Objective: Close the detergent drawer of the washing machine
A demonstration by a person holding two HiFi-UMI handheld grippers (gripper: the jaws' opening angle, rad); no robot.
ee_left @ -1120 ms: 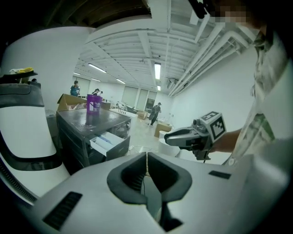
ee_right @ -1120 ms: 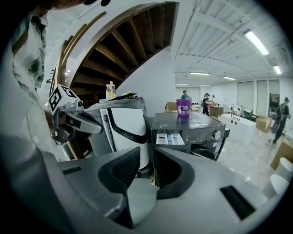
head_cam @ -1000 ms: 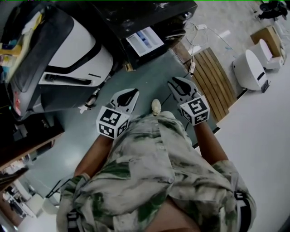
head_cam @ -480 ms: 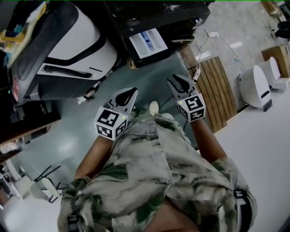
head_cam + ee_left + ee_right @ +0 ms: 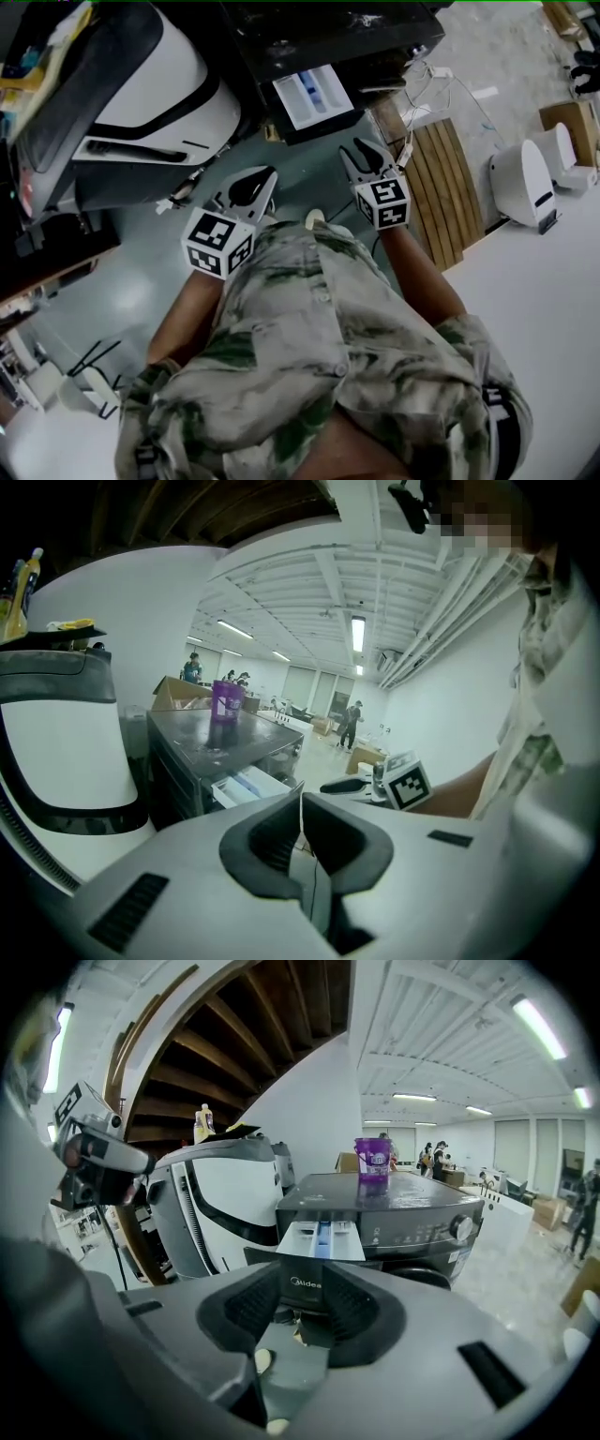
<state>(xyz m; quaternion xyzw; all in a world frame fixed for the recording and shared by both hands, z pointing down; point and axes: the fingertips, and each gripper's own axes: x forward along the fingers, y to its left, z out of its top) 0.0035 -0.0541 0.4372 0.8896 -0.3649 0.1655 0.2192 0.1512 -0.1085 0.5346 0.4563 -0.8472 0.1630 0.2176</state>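
Note:
The dark washing machine (image 5: 328,37) stands ahead, its detergent drawer (image 5: 312,96) pulled out, white inside with a blue compartment. My right gripper (image 5: 359,150) hangs just short of the drawer and to its right. In the right gripper view the drawer's front (image 5: 305,1283) shows beyond the right gripper (image 5: 302,1299), apart from it. Its jaws have just been opening and stand open with nothing between them. My left gripper (image 5: 262,178) is lower left of the drawer, its pads meeting, shut and empty. The left gripper view shows the drawer (image 5: 251,785) past the left gripper (image 5: 302,808).
A large white and black appliance (image 5: 141,84) stands left of the washing machine. A purple container (image 5: 372,1162) sits on the machine's top. Right of it lie a wooden pallet (image 5: 441,178), cables (image 5: 441,75) and a white device (image 5: 520,173). People stand far off in the hall.
Both grippers have moved closer to the washing machine. The right one has sunk and its jaws have spread wider. The left one has drifted a little to the left.

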